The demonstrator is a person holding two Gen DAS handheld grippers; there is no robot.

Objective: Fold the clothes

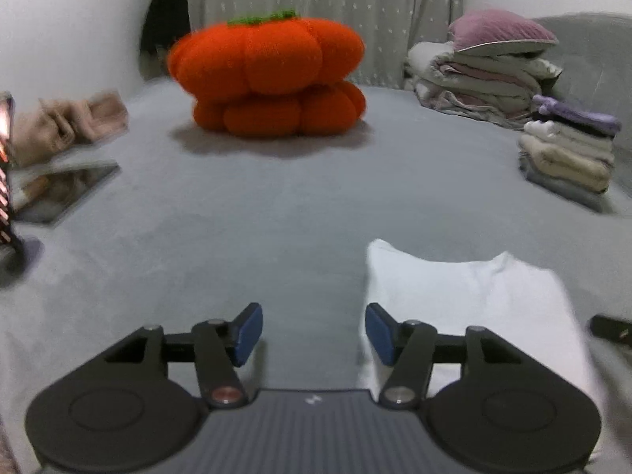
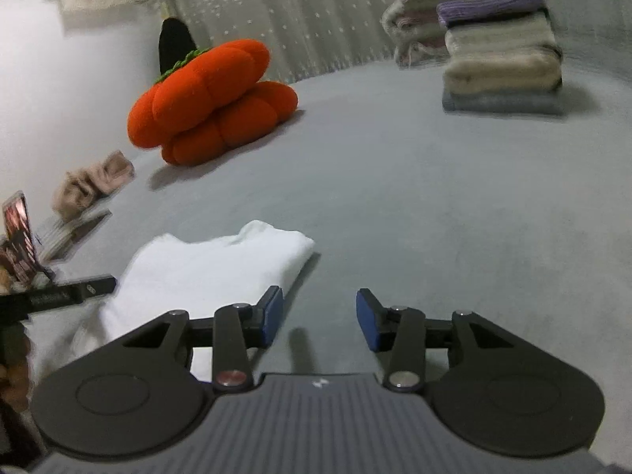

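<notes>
A folded white garment [image 1: 466, 296] lies on the grey bed cover [image 1: 276, 213], low and right in the left wrist view. My left gripper [image 1: 313, 333] stands open just left of it, blue pads apart with only cover between them. In the right wrist view the same white garment [image 2: 205, 272] lies low and left. My right gripper [image 2: 319, 318] is open to its right, over bare cover, its left pad near the garment's edge. The tip of the left gripper [image 2: 75, 294] pokes in from the left beside the garment.
An orange pumpkin cushion [image 1: 268, 79] sits at the back. A stack of folded clothes [image 1: 568, 150] and a pile of bedding with a pink pillow [image 1: 486, 75] stand at the right. A beige garment [image 1: 67, 126], a flat dark tablet [image 1: 67, 189] and a phone stand [image 2: 17, 233] are at the left.
</notes>
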